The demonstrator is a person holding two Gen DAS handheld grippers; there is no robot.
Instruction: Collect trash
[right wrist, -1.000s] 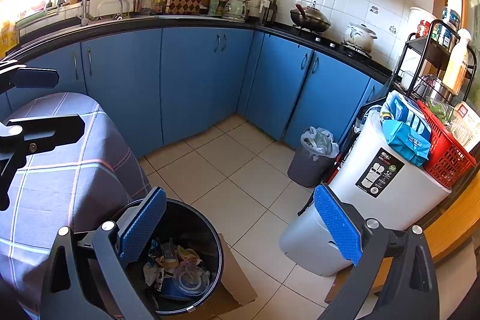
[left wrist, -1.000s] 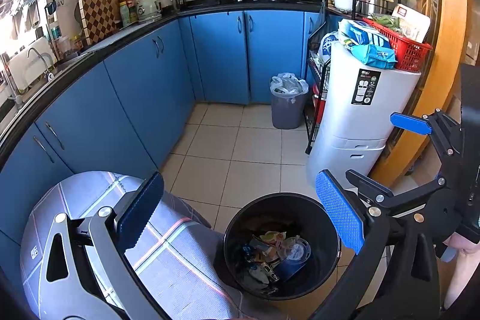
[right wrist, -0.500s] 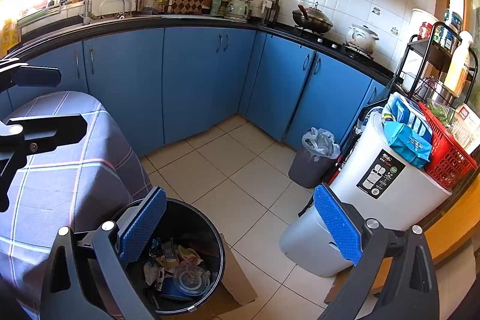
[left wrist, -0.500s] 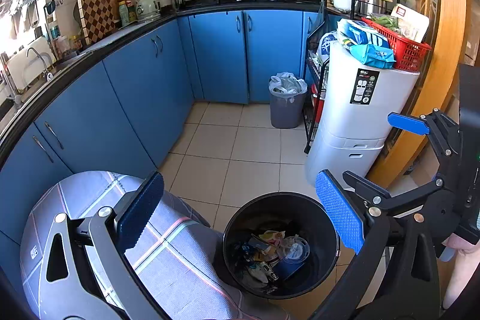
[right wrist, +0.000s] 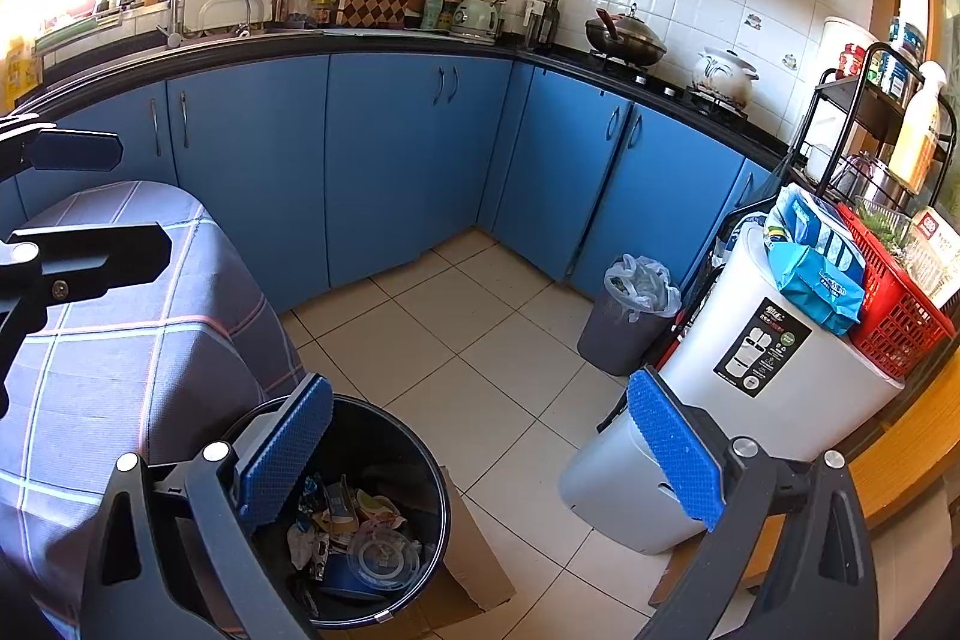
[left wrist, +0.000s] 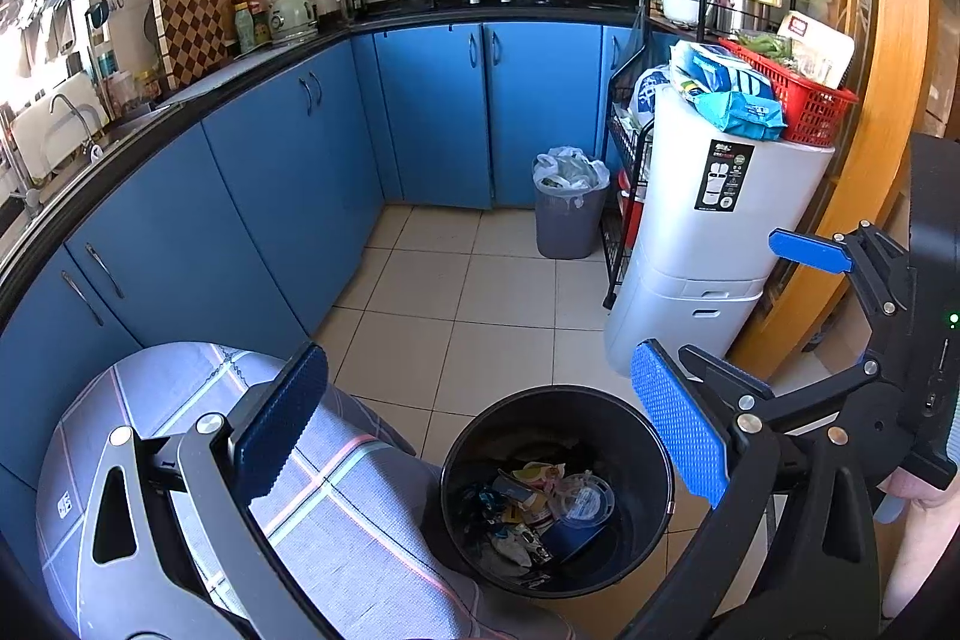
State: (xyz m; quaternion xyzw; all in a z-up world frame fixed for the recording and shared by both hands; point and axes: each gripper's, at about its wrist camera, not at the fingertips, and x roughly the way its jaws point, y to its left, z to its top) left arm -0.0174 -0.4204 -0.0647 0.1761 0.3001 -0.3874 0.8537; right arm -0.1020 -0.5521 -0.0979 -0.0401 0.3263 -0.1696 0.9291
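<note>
A black round bin (left wrist: 651,436) stands on the tiled floor beside a table under a grey checked cloth (left wrist: 348,532). It holds mixed trash (left wrist: 540,508): wrappers, a clear plastic lid and a blue piece. My left gripper (left wrist: 480,430) is open and empty above the bin. The right gripper (left wrist: 810,250) shows in the left wrist view at the right, open. In the right wrist view my right gripper (right wrist: 480,454) is open and empty above the bin (right wrist: 441,514) and its trash (right wrist: 360,538). The left gripper (right wrist: 78,196) shows at the left over the cloth (right wrist: 138,340).
Blue cabinets (left wrist: 288,184) curve along the left and back. A grey bin with a white bag (left wrist: 567,208) stands by a black rack (left wrist: 624,196). A white tall container (left wrist: 708,244) carries a red basket (left wrist: 798,100). Cardboard (right wrist: 468,580) lies under the black bin.
Both views have shifted only slightly; the bin sits a little more central under my left gripper. Both grippers stay open and empty.
</note>
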